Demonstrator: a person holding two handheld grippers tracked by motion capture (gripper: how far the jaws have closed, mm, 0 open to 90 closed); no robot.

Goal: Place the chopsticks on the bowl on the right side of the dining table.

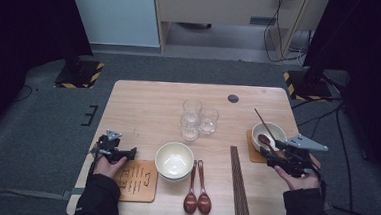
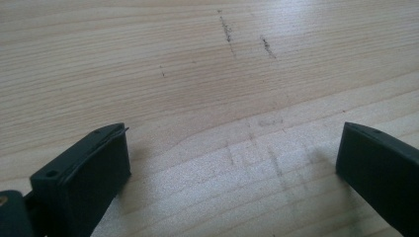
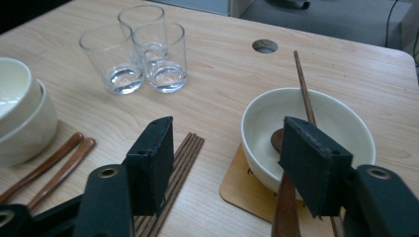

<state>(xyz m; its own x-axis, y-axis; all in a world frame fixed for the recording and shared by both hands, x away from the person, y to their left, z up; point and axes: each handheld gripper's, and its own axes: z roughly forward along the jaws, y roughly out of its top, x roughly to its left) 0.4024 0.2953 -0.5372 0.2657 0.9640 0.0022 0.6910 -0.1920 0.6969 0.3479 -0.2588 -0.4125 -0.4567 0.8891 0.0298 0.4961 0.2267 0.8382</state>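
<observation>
The right gripper [image 3: 225, 163], its two blocky matte-black jaws standing apart with nothing pinched between them, sat just short of a smooth, round cream bowl [image 3: 316, 123] that rested on a thin square wooden coaster [image 3: 242, 190] near the table's right edge. A dark wooden spoon [image 3: 285, 207] lay with its oval head inside that bowl, its handle running out over the rim beside the right-hand jaw, and a slim wooden chopstick [image 3: 302, 84] leaned out of the bowl's far side. The left gripper [image 2: 232, 163] hung low over the pale, fine-grained wooden table [image 2: 197, 64], jaws wide apart and empty, above bare board with a few faint scuff marks. In the high view the left gripper [image 1: 118, 152] sat just above a second wooden coaster [image 1: 139, 182] with cut-out slots, at the near left. Between the two hands stood two cream bowls stacked [image 1: 174, 160], two glossy reddish-brown spoons [image 1: 197, 188] lying side by side, and a tight bundle of dark chopsticks [image 1: 239, 183] whose number could not be told. Three clear, thick-bottomed drinking glasses [image 1: 197, 120] clustered, touching one another, at the middle of the table, and a round cable hole [image 1: 233, 98] sat beyond them.
</observation>
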